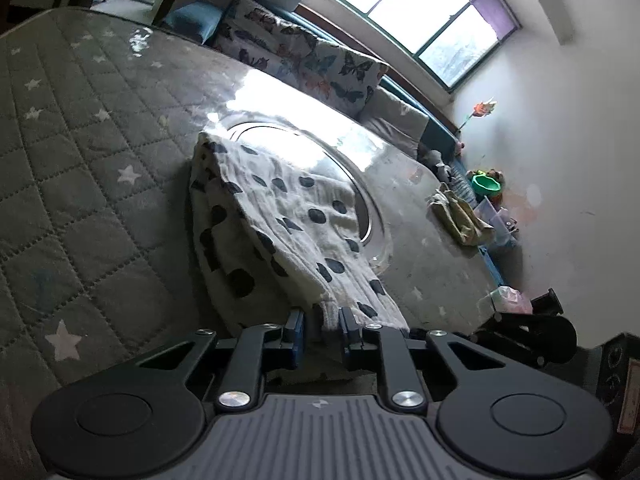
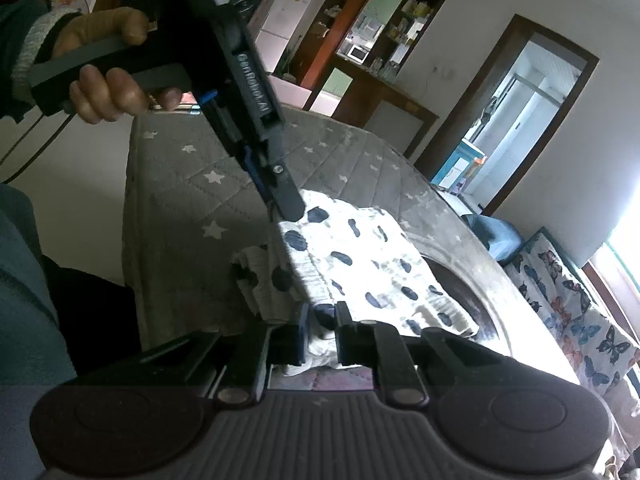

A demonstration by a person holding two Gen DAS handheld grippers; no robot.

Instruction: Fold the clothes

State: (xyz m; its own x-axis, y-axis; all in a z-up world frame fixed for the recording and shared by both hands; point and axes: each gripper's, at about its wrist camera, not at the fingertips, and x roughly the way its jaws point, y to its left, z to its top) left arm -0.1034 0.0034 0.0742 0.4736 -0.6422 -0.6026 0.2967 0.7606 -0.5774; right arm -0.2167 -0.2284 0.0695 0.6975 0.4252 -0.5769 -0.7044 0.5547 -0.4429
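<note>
The left gripper [image 1: 322, 330], at six o'clock in its own view, has its jaws pinched on a bunched edge of the spotted garment [image 1: 288, 216], a white crinkled cloth with dark blots; the right gripper [image 2: 320, 332] likewise pinches a fold of the same garment [image 2: 360, 264] at six o'clock in its view. From the right wrist camera the left gripper [image 2: 286, 208] reaches in from eleven o'clock, its tip touching the garment's near corner, with a hand [image 2: 108, 96] wrapped around its handle and a grey knit cuff at the wrist. The garment lies partly folded on a table covered by a grey quilted cover with white stars [image 1: 80, 160] under clear film, its far half draped over the rim of a round turntable [image 1: 360, 184] at the table's centre. Toward three o'clock in the left view a small olive cloth [image 1: 460, 216] lies near the table edge. Beyond it, against the wall, a green bowl [image 1: 486, 186] sits among toys; its contents cannot be made out. A clear plastic bin [image 1: 498, 220] stands just beside it, holding small items too blurred to tell. At twelve o'clock a butterfly-print cushion [image 1: 304, 56] rests under the window [image 1: 420, 12].
</note>
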